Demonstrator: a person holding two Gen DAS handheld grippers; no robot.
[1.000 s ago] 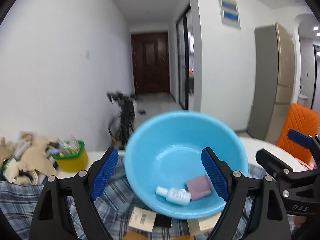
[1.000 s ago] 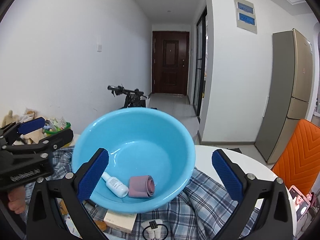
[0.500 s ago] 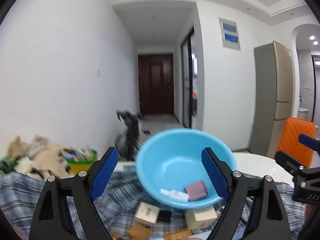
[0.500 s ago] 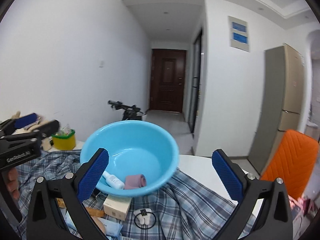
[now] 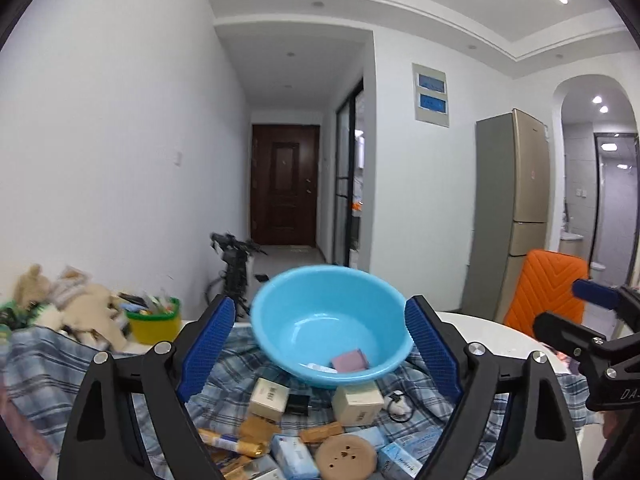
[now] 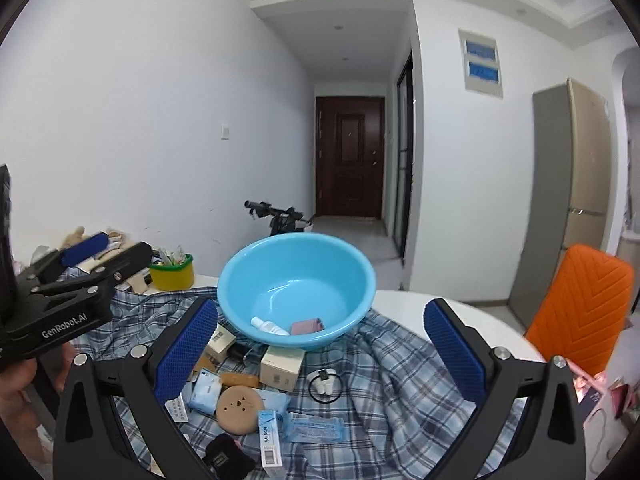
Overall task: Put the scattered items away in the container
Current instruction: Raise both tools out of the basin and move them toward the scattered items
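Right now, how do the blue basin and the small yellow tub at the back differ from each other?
The blue basin is wide and shallow, while the yellow tub is small with a green rim. The basin holds only a white bottle and a pink block; the tub is stuffed full. The basin sits on the checked cloth among scattered boxes, the tub beyond the cloth's edge. Both are open-topped containers standing upright.

We've got both grippers up side by side, pointing slightly down. Our left gripper [image 5: 320, 344] has its jaws opening, nothing between the pads. Our right gripper [image 6: 320, 350] is spread wide too, empty.
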